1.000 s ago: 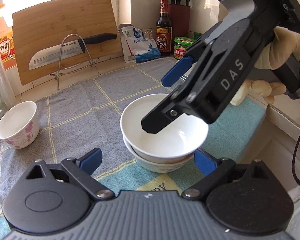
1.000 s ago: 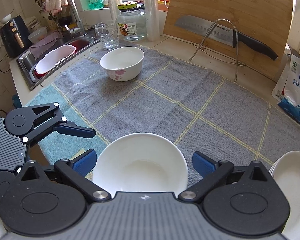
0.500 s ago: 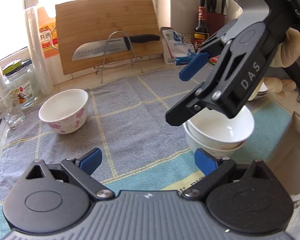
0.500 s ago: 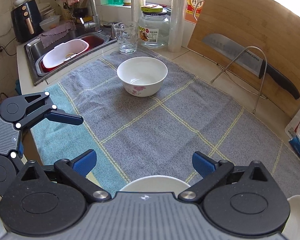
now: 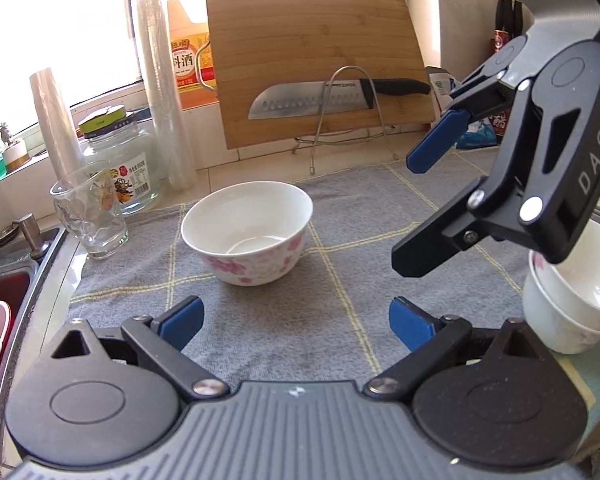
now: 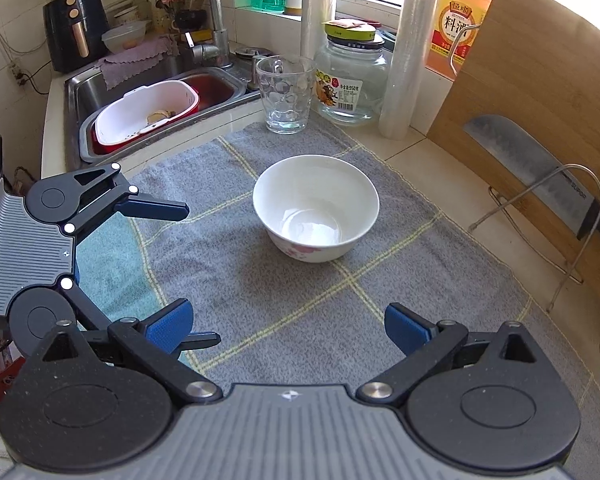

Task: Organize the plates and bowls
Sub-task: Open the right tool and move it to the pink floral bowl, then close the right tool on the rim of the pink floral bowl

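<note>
At the far left a steel sink (image 6: pixel 100 92) holds a white-and-red basin (image 6: pixel 148 112). Next to it, on the bench (image 6: pixel 420 152), a clear drinking glass (image 6: pixel 286 94) stands at the corner of a grey checked towel (image 6: pixel 300 312), with a lidded glass jar (image 6: pixel 352 80) and a roll of plastic film (image 6: pixel 404 60) just beside it. The left tongs (image 5: pixel 296 320) are released, blue pads spread wide with nothing between them, hovering over the towel. Ahead of them, near the towel's middle, sits 1 white bowl with pink flowers (image 5: pixel 248 232), upright and apart from both tools. Behind it a bamboo cutting board (image 5: pixel 316 64) leans on the wall, with a santoku knife (image 5: pixel 332 96) lying across a wire rack (image 5: pixel 352 120) in front. The right tongs (image 6: pixel 288 326) are likewise released and grasp nothing, reaching in above the towel. At the right edge, 2 white bowls (image 5: pixel 572 304) sit nested 1 inside the other.
</note>
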